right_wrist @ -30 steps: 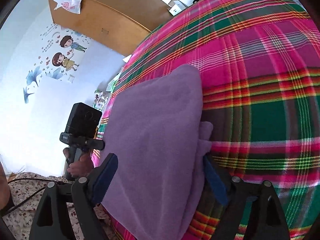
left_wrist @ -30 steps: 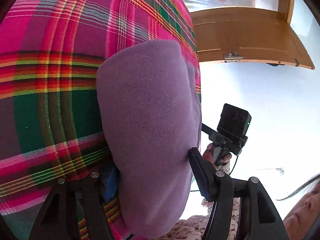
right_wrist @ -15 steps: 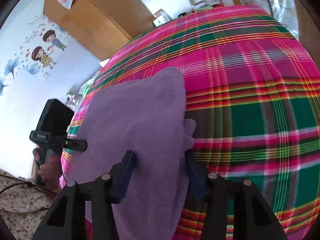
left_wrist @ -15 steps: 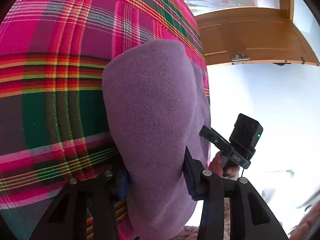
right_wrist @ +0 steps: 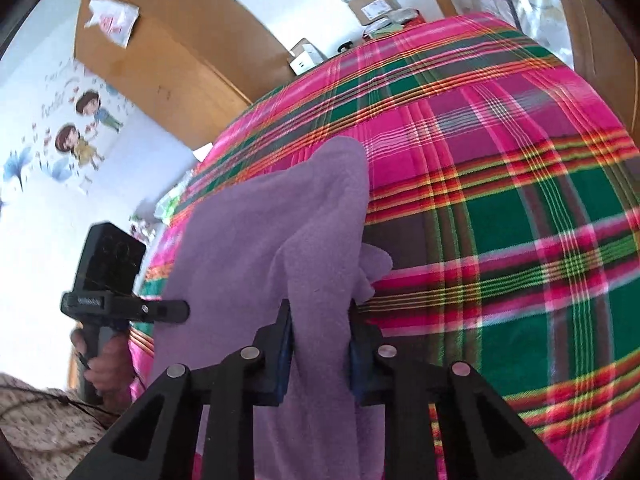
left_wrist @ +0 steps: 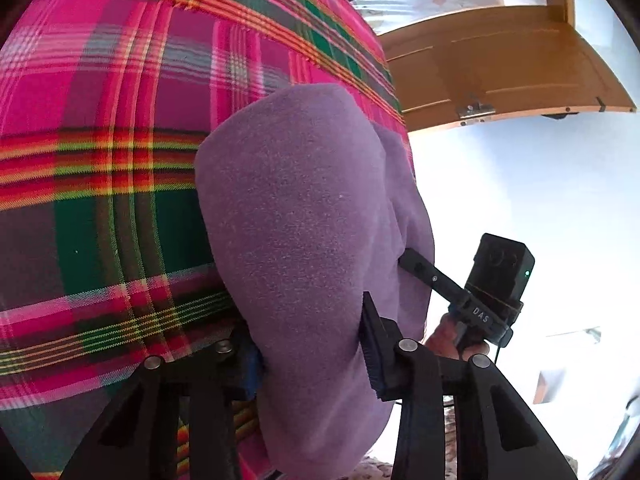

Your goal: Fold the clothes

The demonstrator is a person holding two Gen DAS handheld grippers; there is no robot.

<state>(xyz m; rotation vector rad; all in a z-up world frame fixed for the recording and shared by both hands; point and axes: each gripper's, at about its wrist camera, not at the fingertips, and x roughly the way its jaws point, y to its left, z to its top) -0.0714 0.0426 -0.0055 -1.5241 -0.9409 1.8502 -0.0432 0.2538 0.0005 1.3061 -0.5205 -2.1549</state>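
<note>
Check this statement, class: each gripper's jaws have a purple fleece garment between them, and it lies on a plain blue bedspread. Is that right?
One detail is wrong. The bedspread is pink, green and red plaid, not plain blue, as the right wrist view shows. The purple fleece garment does sit between the closing jaws of the left gripper and right gripper.

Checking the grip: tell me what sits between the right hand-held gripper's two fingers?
Purple fleece garment, bunched between the closing right hand-held gripper fingers, in the right wrist view.

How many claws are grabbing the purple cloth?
2. The left claw is closing on the purple cloth at its near edge, and the right claw is closing on that edge further along.
</note>
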